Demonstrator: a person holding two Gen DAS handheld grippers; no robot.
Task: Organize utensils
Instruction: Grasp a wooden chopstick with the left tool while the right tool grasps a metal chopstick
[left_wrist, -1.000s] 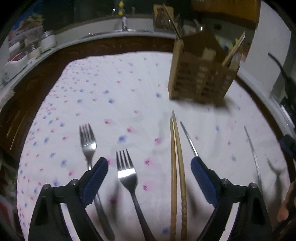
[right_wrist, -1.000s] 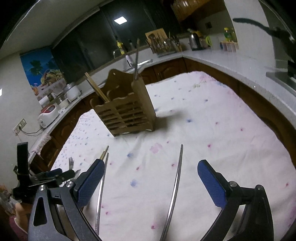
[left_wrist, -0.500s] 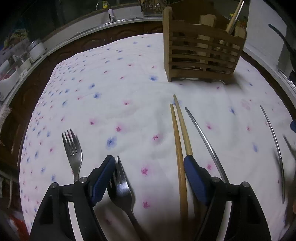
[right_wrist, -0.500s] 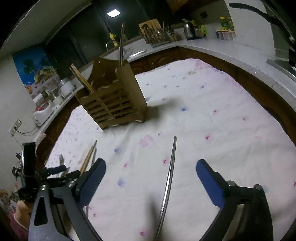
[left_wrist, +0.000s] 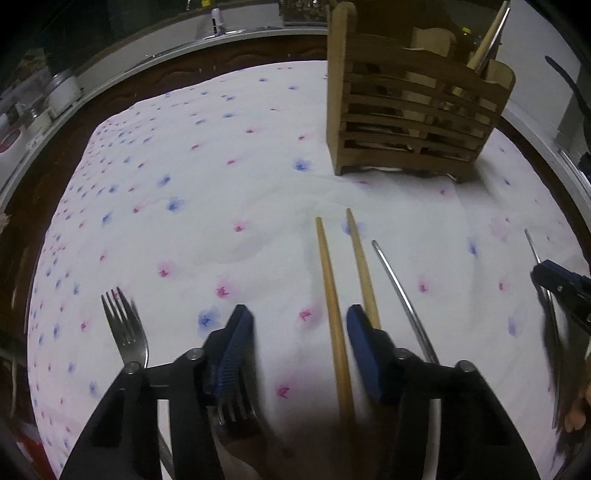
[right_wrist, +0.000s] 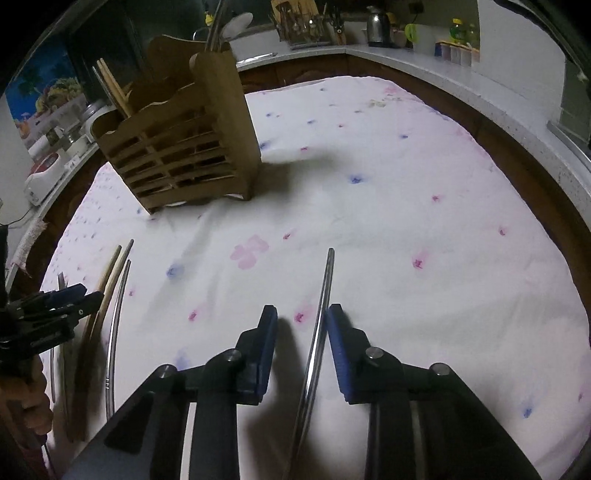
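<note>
Bench under white cloth with pink and blue flower print (left_wrist: 229, 192). Slatted wooden utensil holder (right_wrist: 184, 147) upright at far side. Left gripper (left_wrist: 299, 350): jaws closing, wooden chopstick (left_wrist: 332, 295) between, dark-handled fork (left_wrist: 236, 410) beneath left jaw. Right gripper (right_wrist: 301, 343): jaws closing, narrow, thin metal chopstick (right_wrist: 321, 314) between them.

Left wrist view: set behind left gripper (left_wrist: 299, 325), pitched steeply down, close over flowered cloth (left_wrist: 229, 192). Wooden holder (left_wrist: 413, 122) ahead, right of centre; right gripper (left_wrist: 554, 280) at right edge.

Right wrist view: set behind right gripper (right_wrist: 299, 328), same steep pitch, equally near. Holder (right_wrist: 184, 147) ahead-left; left gripper (right_wrist: 70, 299) at left edge.

Shared: cloth, holder, wooden chopsticks (left_wrist: 332, 295) (right_wrist: 107, 277), each other's gripper.
</note>
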